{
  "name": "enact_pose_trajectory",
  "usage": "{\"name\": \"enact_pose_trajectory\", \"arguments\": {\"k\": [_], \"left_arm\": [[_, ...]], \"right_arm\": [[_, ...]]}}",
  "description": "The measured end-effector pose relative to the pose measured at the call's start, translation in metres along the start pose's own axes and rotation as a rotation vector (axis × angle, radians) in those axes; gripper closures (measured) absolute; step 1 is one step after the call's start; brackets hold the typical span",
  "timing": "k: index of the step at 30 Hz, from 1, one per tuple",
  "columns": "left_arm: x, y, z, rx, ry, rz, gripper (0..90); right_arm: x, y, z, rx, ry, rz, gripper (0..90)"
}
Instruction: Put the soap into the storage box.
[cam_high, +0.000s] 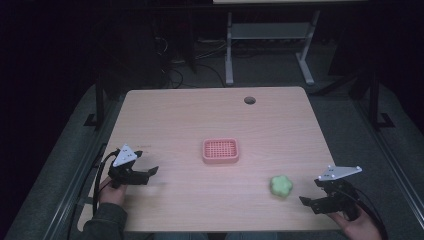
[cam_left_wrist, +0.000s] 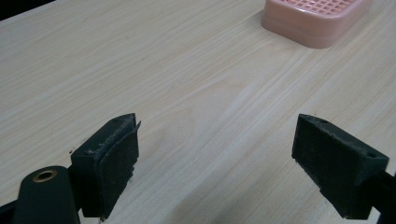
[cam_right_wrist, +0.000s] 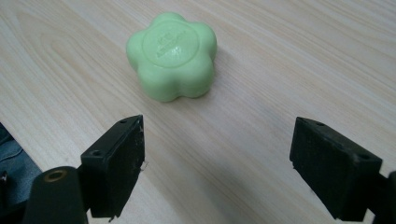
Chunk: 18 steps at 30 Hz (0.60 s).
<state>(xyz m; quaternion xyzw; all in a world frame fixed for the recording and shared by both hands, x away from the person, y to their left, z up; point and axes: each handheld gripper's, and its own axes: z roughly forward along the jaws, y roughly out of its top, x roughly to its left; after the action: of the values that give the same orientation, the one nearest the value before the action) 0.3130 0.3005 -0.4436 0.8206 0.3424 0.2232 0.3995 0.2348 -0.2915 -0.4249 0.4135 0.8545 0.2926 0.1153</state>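
**Both grippers wide apart, green soap lying free ahead of the right one**

Fingers (cam_right_wrist: 116, 163) of the right gripper (cam_right_wrist: 217, 165) stand wide apart with nothing between them but bare wood. In the right gripper view the green flower-shaped soap (cam_right_wrist: 173, 56) lies on the table (cam_right_wrist: 303, 60) just ahead of the jaws, flat on its base, a round stamped mark on its top face; the lettering is too small to read. The soap sits nearer the left-hand jaw in that view and touches neither one.

In the high view the right gripper (cam_high: 320, 199) is held low near the table's near right corner, its grey three-cornered plate on top, with the soap (cam_high: 281, 185) just beside its tips, toward the table's middle.

The left gripper (cam_left_wrist: 215, 163) is likewise spread wide and holds nothing. In its own view the jaws frame plain tabletop, and the pink slotted soap dish (cam_left_wrist: 313, 21) shows at the upper right, well apart from them. In the high view this gripper (cam_high: 147, 167) is near the table's left edge, pointing toward the middle, while the dish (cam_high: 220, 151) sits around the table's centre, between the two grippers. Whether the left jaws rest on the wood or hang just over it is hard to judge.

The soap lies to the right of the dish and nearer the person, clear of it.
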Motion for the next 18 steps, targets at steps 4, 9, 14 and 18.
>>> {"name": "enact_pose_trajectory", "arguments": {"k": [4,9,14,18], "left_arm": [[0.0,0.0,0.0,0.001,0.0,0.002,14.4],[0.001,0.0,-0.001,0.011,0.001,0.013,14.4],[0.001,0.0,-0.001,0.008,0.003,0.011,14.4],[0.001,0.0,-0.001,0.009,0.003,0.013,14.4]], "right_arm": [[0.003,0.003,0.003,0.008,0.005,0.0,17.6],[0.005,0.01,0.005,0.019,0.005,-0.017,17.2],[0.008,0.017,0.008,0.032,0.007,-0.025,17.1],[0.011,0.023,0.011,0.042,0.012,-0.039,16.9]]}}
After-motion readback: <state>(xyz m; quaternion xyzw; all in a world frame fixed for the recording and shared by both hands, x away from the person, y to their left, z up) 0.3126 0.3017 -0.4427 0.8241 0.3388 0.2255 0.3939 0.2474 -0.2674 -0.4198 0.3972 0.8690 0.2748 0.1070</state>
